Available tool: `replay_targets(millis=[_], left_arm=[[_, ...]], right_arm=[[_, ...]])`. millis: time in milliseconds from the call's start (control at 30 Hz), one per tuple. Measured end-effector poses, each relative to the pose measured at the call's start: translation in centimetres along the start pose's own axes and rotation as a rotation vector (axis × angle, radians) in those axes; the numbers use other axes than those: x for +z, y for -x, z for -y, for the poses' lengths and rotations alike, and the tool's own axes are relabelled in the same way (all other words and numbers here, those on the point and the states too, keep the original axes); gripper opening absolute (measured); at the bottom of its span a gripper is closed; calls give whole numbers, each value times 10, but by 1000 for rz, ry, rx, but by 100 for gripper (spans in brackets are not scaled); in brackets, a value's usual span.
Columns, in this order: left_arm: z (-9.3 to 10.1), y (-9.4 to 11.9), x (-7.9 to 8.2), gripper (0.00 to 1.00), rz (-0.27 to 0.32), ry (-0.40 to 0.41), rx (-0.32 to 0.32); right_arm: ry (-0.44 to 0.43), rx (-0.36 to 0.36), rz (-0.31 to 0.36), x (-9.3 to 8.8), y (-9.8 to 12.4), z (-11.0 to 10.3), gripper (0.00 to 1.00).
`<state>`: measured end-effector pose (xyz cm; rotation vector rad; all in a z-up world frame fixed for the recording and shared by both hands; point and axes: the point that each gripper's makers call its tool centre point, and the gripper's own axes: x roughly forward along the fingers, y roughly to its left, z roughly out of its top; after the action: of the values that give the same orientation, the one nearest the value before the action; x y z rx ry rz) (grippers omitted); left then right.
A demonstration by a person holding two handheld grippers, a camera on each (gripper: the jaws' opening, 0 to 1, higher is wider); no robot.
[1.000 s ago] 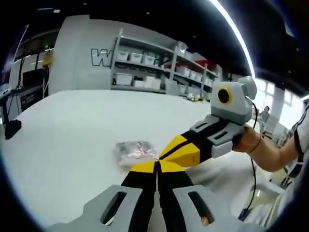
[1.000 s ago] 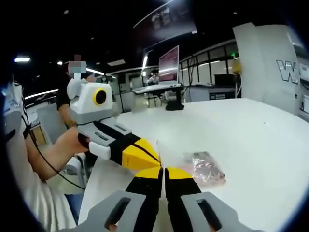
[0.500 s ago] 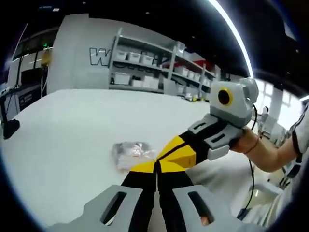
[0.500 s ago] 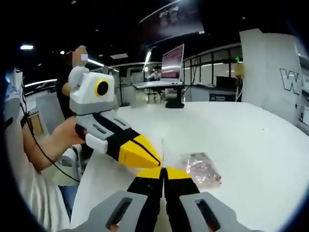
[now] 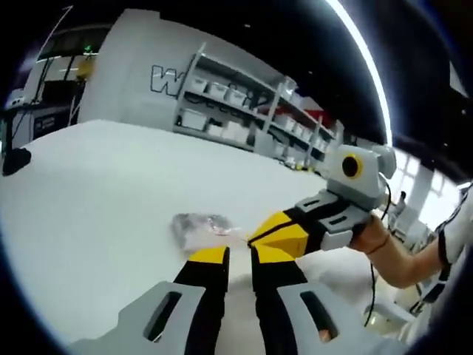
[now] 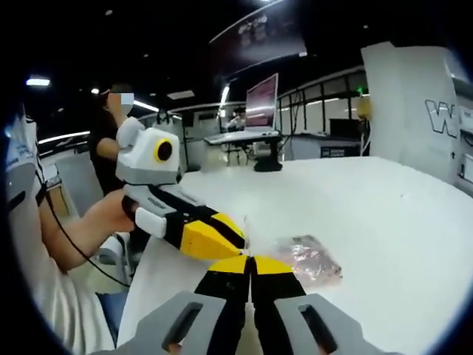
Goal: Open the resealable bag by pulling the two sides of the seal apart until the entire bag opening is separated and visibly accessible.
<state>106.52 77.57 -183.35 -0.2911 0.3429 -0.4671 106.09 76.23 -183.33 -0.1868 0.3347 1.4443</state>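
Note:
A clear resealable bag point(image 5: 198, 225) with pinkish contents lies on the white table point(image 5: 89, 192). In the left gripper view my left gripper point(image 5: 240, 256) stands just short of the bag's near end, its jaws a small gap apart with nothing between them. My right gripper point(image 5: 255, 237) comes in from the right, its yellow tips at the bag's near corner. In the right gripper view the bag point(image 6: 310, 259) lies just beyond my right gripper point(image 6: 250, 260), whose jaws are pressed together on a thin clear edge of film. My left gripper point(image 6: 238, 238) points in from the left, close beside that edge.
Shelves with white bins point(image 5: 236, 103) stand past the table's far side. A black object point(image 5: 15, 159) sits at the table's left edge. A monitor point(image 6: 262, 96) and a standing person point(image 6: 111, 140) are behind the table. The table edge point(image 6: 148, 266) drops off near the arm.
My left gripper's jaws, pressed together before, have parted by a small gap. The right gripper stays shut at the bag's edge. The left gripper view has tilted and shifted a little.

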Motion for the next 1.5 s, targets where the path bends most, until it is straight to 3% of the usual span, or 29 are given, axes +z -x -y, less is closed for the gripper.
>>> replay_targets(millis=[833, 1500], left_arm=[[1, 3, 2, 14, 23, 76, 2], [8, 2, 4, 4, 28, 71, -38]], right_arm=[[32, 11, 16, 8, 3, -6, 0], [12, 28, 49, 15, 6, -9, 0]])
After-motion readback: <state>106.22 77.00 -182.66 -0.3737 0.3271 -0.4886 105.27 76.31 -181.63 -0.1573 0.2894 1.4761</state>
